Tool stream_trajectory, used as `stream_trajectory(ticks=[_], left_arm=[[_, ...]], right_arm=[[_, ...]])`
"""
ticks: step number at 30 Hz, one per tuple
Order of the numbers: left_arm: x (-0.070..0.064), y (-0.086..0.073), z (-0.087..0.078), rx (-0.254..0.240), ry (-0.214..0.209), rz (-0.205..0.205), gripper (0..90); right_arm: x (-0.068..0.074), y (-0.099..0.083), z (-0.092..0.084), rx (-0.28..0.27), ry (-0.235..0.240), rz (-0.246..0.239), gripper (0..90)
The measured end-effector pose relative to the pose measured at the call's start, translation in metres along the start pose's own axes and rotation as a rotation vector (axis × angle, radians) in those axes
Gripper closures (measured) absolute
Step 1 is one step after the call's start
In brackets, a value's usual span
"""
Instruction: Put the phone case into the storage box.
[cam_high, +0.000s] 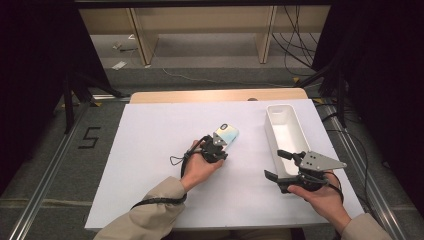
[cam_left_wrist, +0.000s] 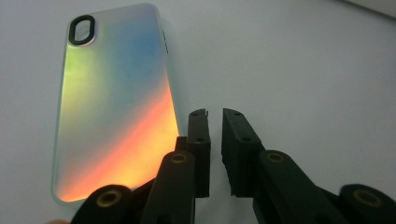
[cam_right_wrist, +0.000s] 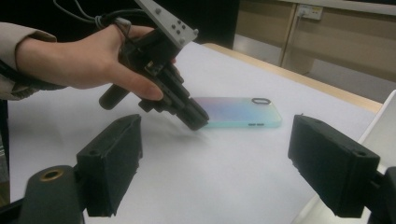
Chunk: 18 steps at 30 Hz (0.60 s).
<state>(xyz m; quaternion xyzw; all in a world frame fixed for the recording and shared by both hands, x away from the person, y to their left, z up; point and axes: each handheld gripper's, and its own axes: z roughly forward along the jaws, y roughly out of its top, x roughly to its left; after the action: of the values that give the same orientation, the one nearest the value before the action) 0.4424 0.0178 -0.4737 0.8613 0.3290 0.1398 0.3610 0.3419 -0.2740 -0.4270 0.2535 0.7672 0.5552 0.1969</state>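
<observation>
Currently, status as follows.
Phone case (cam_high: 227, 133): lies flat on the white table (cam_high: 150, 150), centre of the high view, camera hole at its far end.
Left gripper (cam_high: 218, 150): tips just beside the case's near edge; jaws parted by a narrow gap, nothing between them.
Right gripper (cam_high: 280, 165): lower right of the high view, jaws wide apart, empty.
White bin (cam_high: 285, 131): right of centre, behind the right gripper.
</observation>
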Motion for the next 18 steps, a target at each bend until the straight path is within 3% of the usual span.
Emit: stream_trajectory(ticks=[5, 6, 7, 8, 10, 13, 14, 18], left_arm=[[0.007, 0.007, -0.006, -0.023, 0.017, -0.014, 67.0], [0.009, 0.008, -0.007, -0.022, 0.023, -0.016, 57.9], [0.011, 0.009, -0.007, -0.013, 0.025, -0.017, 57.9], [0.015, 0.011, -0.007, 0.006, 0.033, -0.015, 46.3], [0.016, 0.011, -0.006, 0.010, 0.047, -0.018, 32.0], [0.022, 0.012, -0.003, 0.032, 0.080, -0.024, 24.0], [0.024, 0.013, -0.002, 0.041, 0.088, -0.031, 15.3], [0.031, 0.014, 0.003, 0.077, 0.096, -0.041, 9.9]], right_arm=[[0.000, 0.000, 0.000, -0.001, 0.001, 0.000, 18.5], [0.000, 0.000, 0.000, 0.001, 0.003, 0.001, 18.5], [0.000, 0.000, 0.000, 0.001, 0.003, 0.001, 18.5], [0.000, 0.000, 0.000, 0.002, 0.002, 0.001, 18.5], [0.001, 0.000, 0.001, 0.001, 0.004, 0.002, 18.5], [0.001, 0.000, 0.001, 0.002, 0.003, 0.001, 18.5], [0.001, 0.000, 0.001, 0.003, 0.003, 0.000, 18.5], [0.001, 0.000, 0.001, -0.001, 0.002, -0.001, 18.5]])
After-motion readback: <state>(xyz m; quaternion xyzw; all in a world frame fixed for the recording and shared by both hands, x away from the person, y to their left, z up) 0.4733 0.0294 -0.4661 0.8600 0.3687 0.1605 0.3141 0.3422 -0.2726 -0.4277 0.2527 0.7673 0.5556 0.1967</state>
